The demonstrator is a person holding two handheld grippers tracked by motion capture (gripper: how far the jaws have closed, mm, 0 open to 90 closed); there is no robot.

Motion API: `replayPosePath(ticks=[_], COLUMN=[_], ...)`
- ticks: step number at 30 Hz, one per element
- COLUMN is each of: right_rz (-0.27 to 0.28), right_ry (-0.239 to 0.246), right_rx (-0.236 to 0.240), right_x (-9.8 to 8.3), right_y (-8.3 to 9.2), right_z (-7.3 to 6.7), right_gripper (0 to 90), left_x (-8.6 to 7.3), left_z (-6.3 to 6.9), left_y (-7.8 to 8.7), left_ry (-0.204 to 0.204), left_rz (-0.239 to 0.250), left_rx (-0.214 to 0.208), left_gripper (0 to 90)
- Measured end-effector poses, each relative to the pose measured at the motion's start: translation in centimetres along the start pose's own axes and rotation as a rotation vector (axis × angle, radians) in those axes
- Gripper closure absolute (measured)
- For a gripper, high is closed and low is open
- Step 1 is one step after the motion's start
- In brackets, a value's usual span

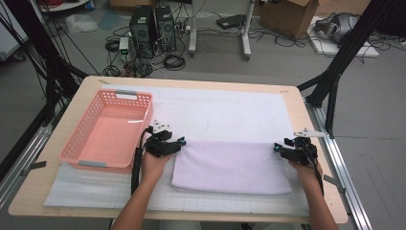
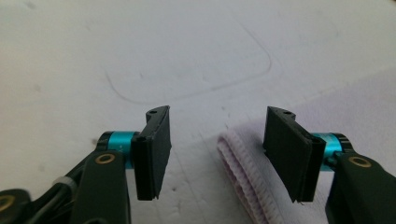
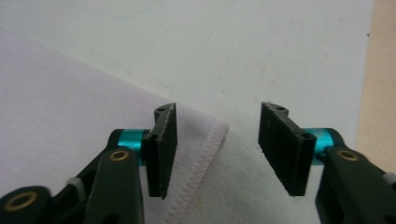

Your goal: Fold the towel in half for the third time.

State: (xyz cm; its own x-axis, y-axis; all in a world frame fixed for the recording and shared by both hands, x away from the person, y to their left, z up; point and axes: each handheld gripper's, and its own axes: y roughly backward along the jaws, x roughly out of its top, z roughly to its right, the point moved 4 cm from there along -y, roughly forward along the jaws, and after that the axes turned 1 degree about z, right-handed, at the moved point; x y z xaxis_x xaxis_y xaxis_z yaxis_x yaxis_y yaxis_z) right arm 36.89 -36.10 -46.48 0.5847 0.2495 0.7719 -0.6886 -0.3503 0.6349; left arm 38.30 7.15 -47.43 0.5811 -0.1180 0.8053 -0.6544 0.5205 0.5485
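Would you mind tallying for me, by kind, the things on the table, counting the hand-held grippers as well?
Grippers: 2, the left gripper and the right gripper, both with jaws apart at the towel's far corners.
Towels: 1, the folded pale lilac towel.
Baskets: 1, the pink basket.
Mats: 1, the white mat under them.
Total: 5.

A robotics lab, with our test table in the middle.

We see a bare grey floor behind the wooden table (image 1: 306, 120), strewn with loose cables (image 1: 174, 61) and two black computer towers (image 1: 152, 29). Black frame struts (image 1: 342, 52) rise at both sides, a cardboard box (image 1: 287, 17) sits at the back, and a white mat (image 1: 225, 112) covers the table: a recording rig, not a home.
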Motion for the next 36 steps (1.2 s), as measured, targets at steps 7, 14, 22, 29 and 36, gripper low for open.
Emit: replayPosePath(ticks=[7,14,22,29,36], right_rz=[-0.016,0.099,0.121,0.145,0.105], right_ry=[0.021,0.003,-0.086,-0.083,-0.029], right_rx=[0.091,-0.013,-0.071,0.020,0.211], right_x=[0.3,1.5,2.4,1.8,-1.2], right_y=[-1.0,-0.8,-1.1,1.5,4.2], right_z=[-0.2,0.5,0.7,0.1,-2.6], right_gripper=[82.1,83.5,67.1,65.7,67.3], left_x=[0.2,1.4,1.9,1.2,-2.4], left_z=[0.4,-0.1,0.3,1.8,4.3], left_y=[0.0,-0.2,0.8,2.8,5.0], left_ry=[0.004,0.009,-0.014,-0.061,-0.091], left_rz=[0.010,0.136,0.157,0.120,0.071], left_rx=[-0.021,0.063,0.036,-0.053,-0.118], left_gripper=[80.2,80.9,56.8,54.8,67.6])
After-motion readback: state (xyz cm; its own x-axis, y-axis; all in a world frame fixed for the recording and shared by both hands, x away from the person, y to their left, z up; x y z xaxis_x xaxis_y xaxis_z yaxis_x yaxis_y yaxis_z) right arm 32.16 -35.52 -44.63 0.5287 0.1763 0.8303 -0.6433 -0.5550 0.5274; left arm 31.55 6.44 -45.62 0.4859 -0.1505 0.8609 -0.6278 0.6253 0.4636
